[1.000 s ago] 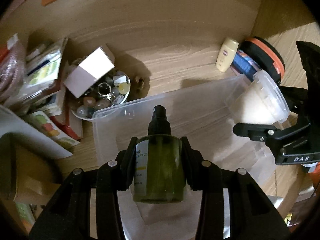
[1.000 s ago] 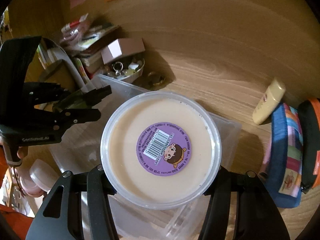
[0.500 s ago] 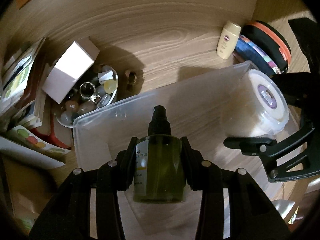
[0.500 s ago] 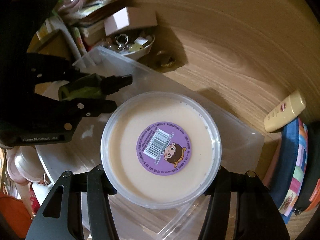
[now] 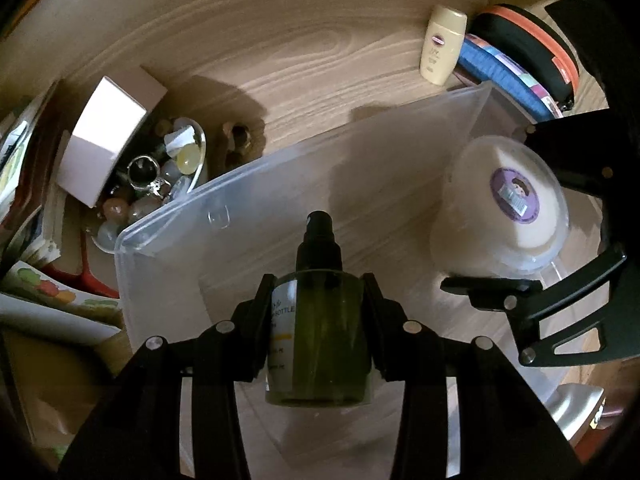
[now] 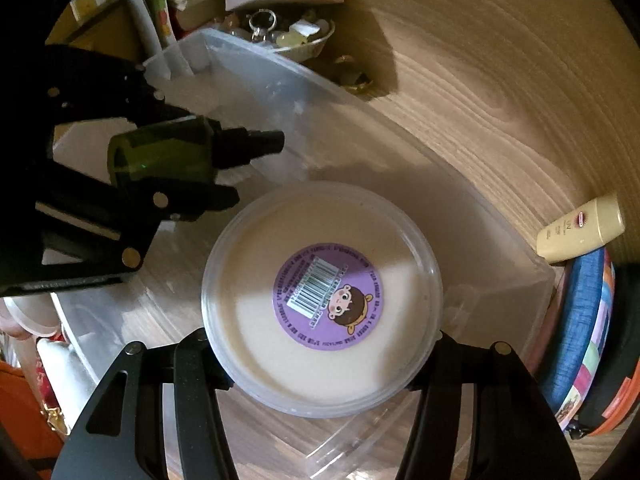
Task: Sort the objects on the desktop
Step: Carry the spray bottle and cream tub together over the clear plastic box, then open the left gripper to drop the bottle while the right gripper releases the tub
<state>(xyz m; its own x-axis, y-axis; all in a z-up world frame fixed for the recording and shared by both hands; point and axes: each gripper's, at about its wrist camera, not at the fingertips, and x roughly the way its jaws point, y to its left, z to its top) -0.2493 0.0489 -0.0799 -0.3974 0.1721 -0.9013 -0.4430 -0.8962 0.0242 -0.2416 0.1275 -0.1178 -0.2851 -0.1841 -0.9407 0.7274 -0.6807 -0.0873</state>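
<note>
Grip status first: left gripper is clamped on the dark green translucent spray bottle with black pump head, and right gripper is clamped on the round translucent plastic tub with cream contents and a purple barcode sticker at its widest rim.

All positions below are referenced to the clear rectangular plastic storage bin. Both held items hang over the bin's open interior; whether either touches the floor of the bin cannot be determined. The bottle's long axis runs along the left fingers, pump head pointing at the bin's far wall. The tub sits toward the bin's right end, sticker face toward the right wrist camera.

Judgement: each item is already above its drop zone, so the coming move is a lowering and release, with the bottle likely to end lying on its side.

Beyond the bin's far-left corner stands a white dish of polished stones and rings with a white cardboard box resting on it. Past the far-right corner lies a cream squeeze tube.
</note>
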